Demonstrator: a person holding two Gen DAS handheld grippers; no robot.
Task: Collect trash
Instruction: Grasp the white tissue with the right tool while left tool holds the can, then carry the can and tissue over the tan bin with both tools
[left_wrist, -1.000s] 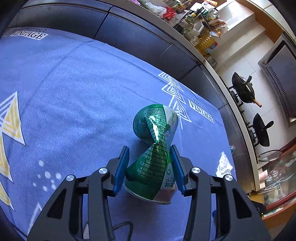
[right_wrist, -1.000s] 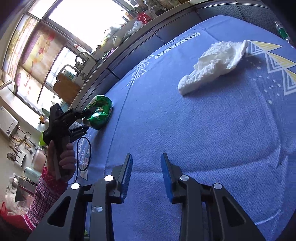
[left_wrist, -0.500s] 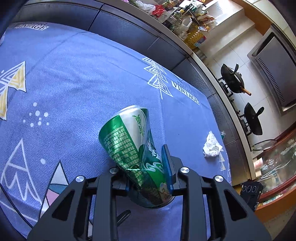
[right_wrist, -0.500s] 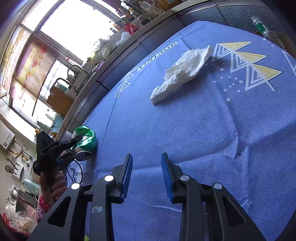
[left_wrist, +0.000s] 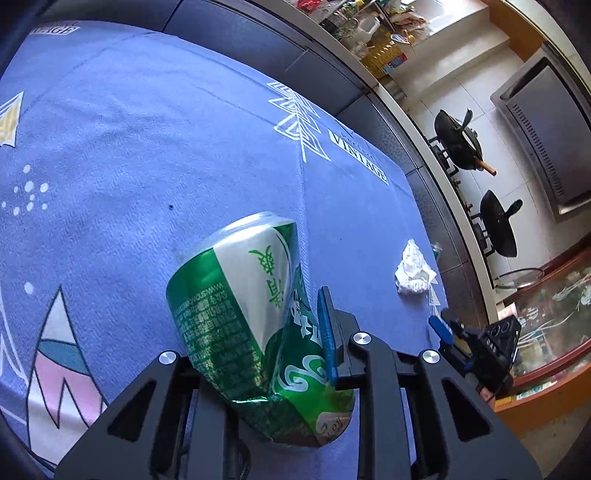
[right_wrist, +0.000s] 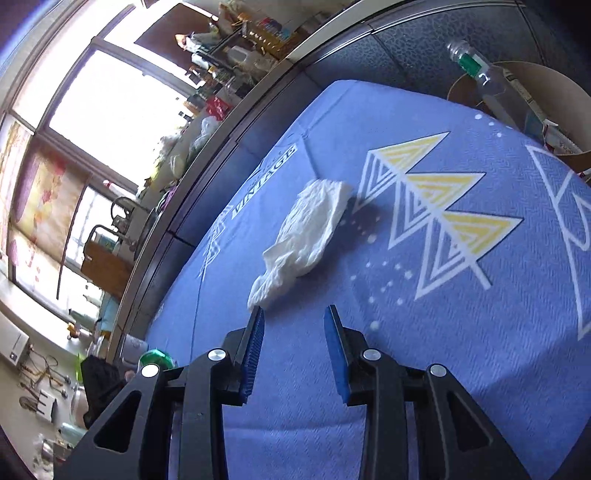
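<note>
Crushed green-and-white aluminium drink can (left_wrist: 255, 325) sits low centre of the left wrist view, clamped in the left gripper (left_wrist: 295, 332), whose jaws have just been closing and now pinch its dented waist; the blue right pad presses the can's side, the left pad is hidden behind it. Can is tilted, its rim toward upper left, lifted clear of the cloth.

Crumpled white paper tissue (right_wrist: 303, 236) lies on the cloth mid-frame in the right wrist view, just ahead of the right gripper (right_wrist: 293, 354), whose blue pads stand partly apart with nothing between them.

Blue tablecloth (left_wrist: 147, 147) with white and yellow triangle prints and "VINTAGE" lettering covers the table. Two black pans (left_wrist: 458, 140) on a stove at right of the left view; bright window (right_wrist: 92, 92) upper left of the right view.
</note>
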